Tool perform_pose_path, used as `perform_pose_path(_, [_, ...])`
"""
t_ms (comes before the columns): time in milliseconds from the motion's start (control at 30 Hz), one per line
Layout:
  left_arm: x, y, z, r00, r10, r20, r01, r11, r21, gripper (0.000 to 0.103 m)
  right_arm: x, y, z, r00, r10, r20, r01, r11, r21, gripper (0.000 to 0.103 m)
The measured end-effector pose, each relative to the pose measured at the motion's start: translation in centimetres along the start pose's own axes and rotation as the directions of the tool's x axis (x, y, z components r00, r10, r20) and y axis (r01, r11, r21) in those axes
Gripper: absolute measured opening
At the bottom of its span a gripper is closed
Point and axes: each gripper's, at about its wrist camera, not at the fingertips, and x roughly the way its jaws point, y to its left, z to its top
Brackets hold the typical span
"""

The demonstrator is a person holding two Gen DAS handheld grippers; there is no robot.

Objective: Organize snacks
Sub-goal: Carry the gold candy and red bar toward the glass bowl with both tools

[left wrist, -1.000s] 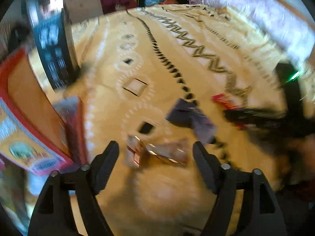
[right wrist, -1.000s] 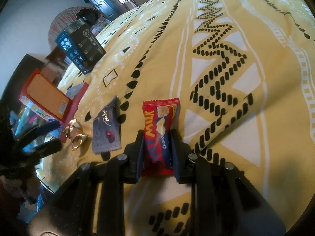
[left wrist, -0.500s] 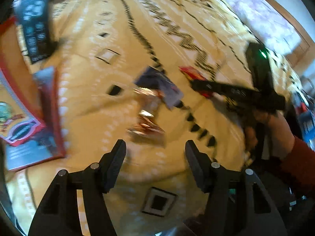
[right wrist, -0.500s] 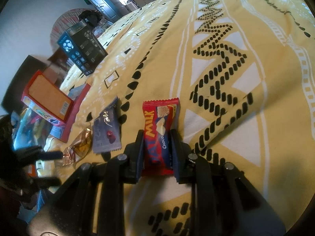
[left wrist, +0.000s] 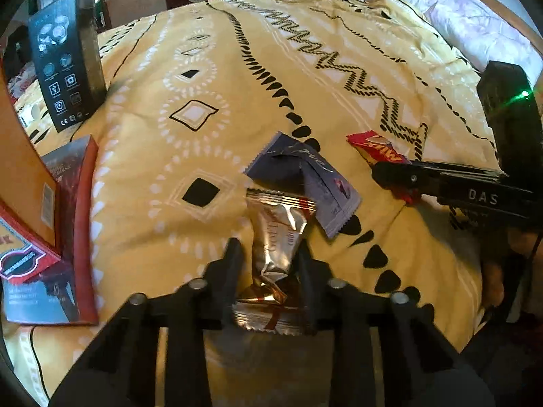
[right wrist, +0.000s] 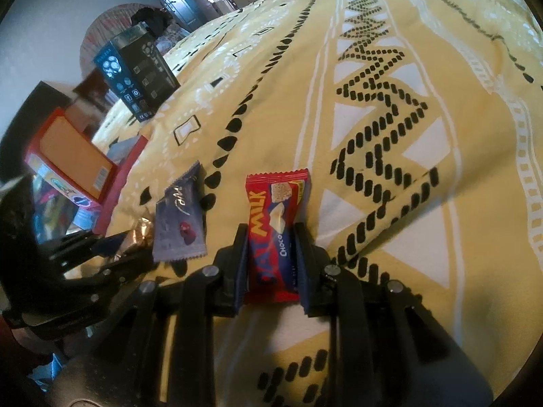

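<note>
Jaws of left gripper [left wrist: 269, 254] pinching shiny gold foil snack packet [left wrist: 278, 234]; jaws of right gripper [right wrist: 271, 240] pinching red crinkly chocolate bar wrapper [right wrist: 275, 224]. Both low on yellow patterned bed cover [left wrist: 203, 135], beside purple flat snack packet [left wrist: 305, 179]. Probably gripped for lifting and sorting.

Both views are sharp and evenly daylit, with no motion blur. Soft shadows fall beside the black box [left wrist: 66, 64] and under a fold in the yellow bedspread [right wrist: 424, 78]. The gold wrapper [left wrist: 276, 234] throws bright glare, and a green lamp [left wrist: 524, 94] flares at the right edge. Fisheye distortion bends the bed into a dome, and dark vignetting rims every corner
</note>
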Motion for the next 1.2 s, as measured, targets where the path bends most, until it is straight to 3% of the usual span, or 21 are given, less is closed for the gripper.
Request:
perform_pose_path(233, [-4.5, 0.2, 0.3, 0.994, -0.037, 0.100, 0.041, 0.999, -0.032, 0.022, -1.4, 1.2, -0.2, 0.998, -0.046, 0.046, 0.048, 0.999, -0.024, 0.025])
perform_pose_path(400, [-8.9, 0.6, 1.3, 0.982, -0.002, 0.187, 0.009, 0.999, -0.034, 0.022, -3.9, 1.8, 0.3, 0.996, -0.034, 0.088, 0.034, 0.999, 0.005, 0.025])
perform_pose_path(533, [-12.9, 1.7, 2.1, 0.962, 0.048, 0.269, -0.033, 0.998, -0.059, 0.022, -7.0, 5.1, 1.8, 0.985, -0.055, 0.161, 0.070, 0.994, -0.085, 0.025])
perform_pose_path(733, [-18.3, 5.7, 2.3, 0.925, 0.145, 0.351, -0.096, 0.984, -0.152, 0.022, -10.5, 12.2, 4.3, 0.965, -0.006, 0.262, 0.068, 0.971, -0.229, 0.025])
perform_pose_path(967, [-24.3, 12.2, 0.9, 0.865, 0.292, 0.408, -0.181, 0.940, -0.289, 0.022, -10.6, 20.4, 7.1, 0.955, 0.107, 0.277, 0.001, 0.931, -0.366, 0.025])
perform_pose_path(1067, [-25.7, 15.4, 0.2, 0.855, 0.347, 0.386, -0.208, 0.911, -0.357, 0.022, -9.8, 23.9, 8.2, 0.953, 0.172, 0.251, -0.060, 0.915, -0.399, 0.025])
perform_pose_path(1200, [-27.0, 20.6, -1.8, 0.845, 0.422, 0.328, -0.240, 0.848, -0.472, 0.022, -8.4, 28.1, 9.2, 0.948, 0.248, 0.197, -0.139, 0.885, -0.444, 0.025])
